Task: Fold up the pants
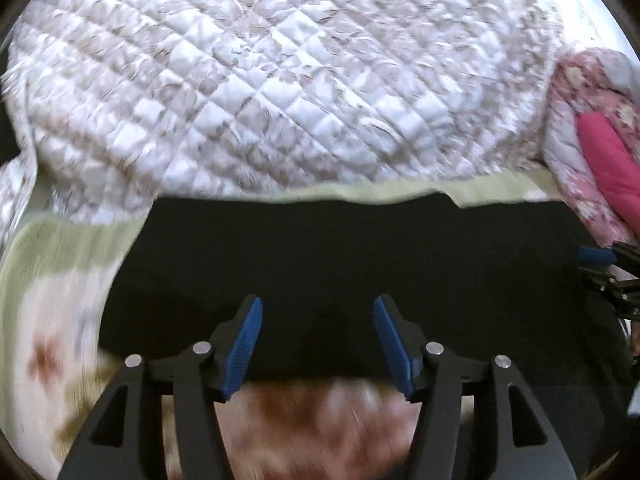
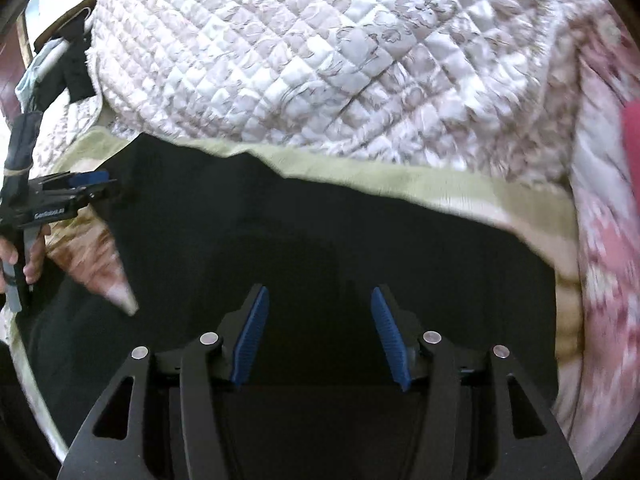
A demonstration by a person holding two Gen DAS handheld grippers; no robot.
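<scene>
smooth black pants (image 1: 320,264) lie flat on the bed beside a quilted floral blanket (image 1: 260,80); left hand-held gripper (image 1: 318,344) and right hand-held gripper (image 2: 319,332) hover above, both spread, empty.

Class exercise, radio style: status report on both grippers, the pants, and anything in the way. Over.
Left gripper open, empty. Right gripper open, empty. Black pants lying on bedspread, not gripped. Quilted blanket bunched just beyond pants' far edge.

Soft, even light with faint shadows, strong motion blur over the quilt (image 1: 280,80) and floral sheet (image 1: 52,344), fisheye bending at dark rims, black pants (image 2: 320,240) swallowing detail.
</scene>
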